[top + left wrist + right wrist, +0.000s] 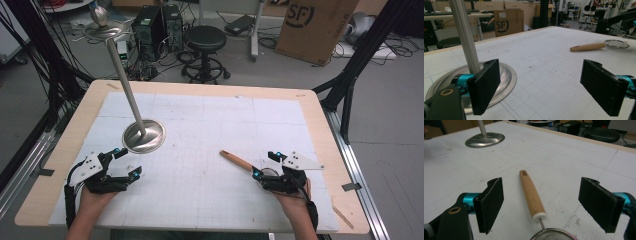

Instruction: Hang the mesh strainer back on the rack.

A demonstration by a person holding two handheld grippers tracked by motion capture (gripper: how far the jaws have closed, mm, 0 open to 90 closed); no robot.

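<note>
**Strainer lies loose between wide jaws, so a poor grip is the risk**

The right tool stands wide, its pads on either side of the strainer's wooden handle without touching it; nothing is held. The strainer lies flat on the counter near its right front, handle pointing toward the middle, mesh bowl close under the tool. The left tool is also wide and empty, resting just in front of the metal stand's round base.

The handle is smooth, rounded and tapered, so jaws closing off-centre could roll it sideways or squeeze it out forward. A grip near the white ferrule puts the light handle ahead and the bowl behind, and the strainer may pivot and droop when lifted. Closing too low could catch the thin wire neck instead.

The stand's tilted pole rises well apart from the strainer but leans over the left side of the counter; a sweep that way could strike it. The rest of the white mat around the handle offers no obstruction. A stool and a cardboard box stand on the floor beyond
</note>
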